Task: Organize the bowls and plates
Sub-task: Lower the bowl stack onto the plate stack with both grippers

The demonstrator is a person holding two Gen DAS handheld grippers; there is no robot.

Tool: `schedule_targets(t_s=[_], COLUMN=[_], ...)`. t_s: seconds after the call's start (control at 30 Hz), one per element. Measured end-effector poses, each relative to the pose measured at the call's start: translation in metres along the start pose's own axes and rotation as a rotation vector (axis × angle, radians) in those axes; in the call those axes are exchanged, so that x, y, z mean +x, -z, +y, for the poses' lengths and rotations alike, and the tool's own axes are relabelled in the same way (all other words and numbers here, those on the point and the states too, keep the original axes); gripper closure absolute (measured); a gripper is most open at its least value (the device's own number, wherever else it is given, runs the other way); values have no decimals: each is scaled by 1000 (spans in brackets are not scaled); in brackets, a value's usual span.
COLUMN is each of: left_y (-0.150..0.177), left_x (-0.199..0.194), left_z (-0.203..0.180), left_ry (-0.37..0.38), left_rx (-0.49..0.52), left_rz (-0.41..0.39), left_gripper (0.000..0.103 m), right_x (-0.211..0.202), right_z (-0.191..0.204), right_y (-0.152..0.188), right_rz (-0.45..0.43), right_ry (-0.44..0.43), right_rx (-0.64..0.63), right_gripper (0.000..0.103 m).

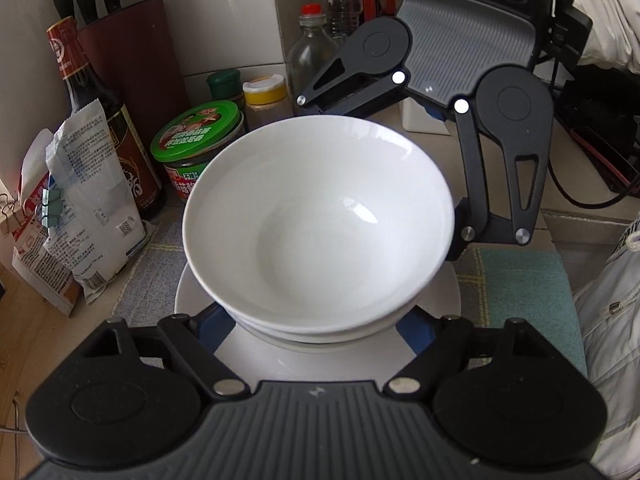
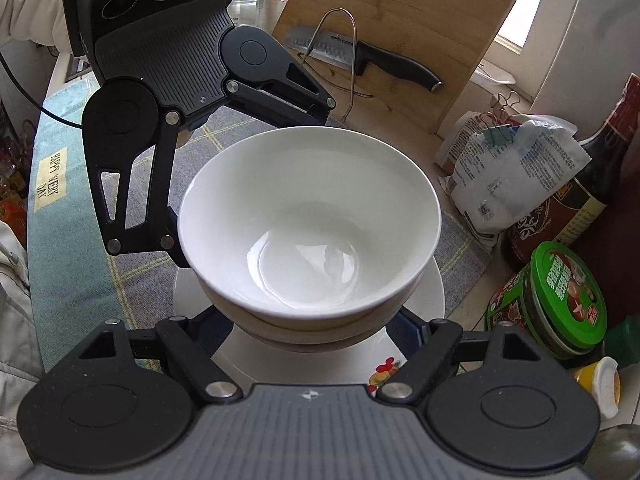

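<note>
A stack of white bowls (image 1: 320, 216) sits on a white plate (image 1: 440, 300) on a grey checked cloth. The same stack (image 2: 308, 220) and plate (image 2: 428, 292) show in the right wrist view. My left gripper (image 1: 316, 332) reaches in from one side, its fingers spread wide on either side of the stack's base, mostly hidden under the bowls. My right gripper (image 2: 316, 332) reaches in from the opposite side, spread the same way. Each gripper shows in the other's view, the right one (image 1: 432, 168) and the left one (image 2: 240, 160). Whether the fingers press on the plate or bowls is hidden.
A green-lidded jar (image 1: 198, 136), sauce bottle (image 1: 100, 120), knife block (image 1: 128, 52), spice jars and food bags (image 1: 80, 208) crowd one side. A cutting board (image 2: 400, 32) with a knife (image 2: 380, 58) leans behind. A teal mat (image 2: 60, 200) covers the counter edge.
</note>
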State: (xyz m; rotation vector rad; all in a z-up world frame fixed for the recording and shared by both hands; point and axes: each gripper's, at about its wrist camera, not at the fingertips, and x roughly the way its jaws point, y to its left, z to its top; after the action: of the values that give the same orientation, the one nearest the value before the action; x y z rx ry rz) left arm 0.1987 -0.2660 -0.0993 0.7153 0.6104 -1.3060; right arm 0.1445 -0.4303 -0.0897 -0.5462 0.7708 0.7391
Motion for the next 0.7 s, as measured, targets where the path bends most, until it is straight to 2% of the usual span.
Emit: schedule_targets(t_s=[0.7], left_y=[1], left_x=[4], left_z=[4], left_ry=[12], left_rx=[-36], left_rz=[5], left_gripper=[16], right_x=[8], right_z=[-6], right_y=[1], right_rz=[13], right_ry=[-16], right_rx=[14], right_gripper=[15])
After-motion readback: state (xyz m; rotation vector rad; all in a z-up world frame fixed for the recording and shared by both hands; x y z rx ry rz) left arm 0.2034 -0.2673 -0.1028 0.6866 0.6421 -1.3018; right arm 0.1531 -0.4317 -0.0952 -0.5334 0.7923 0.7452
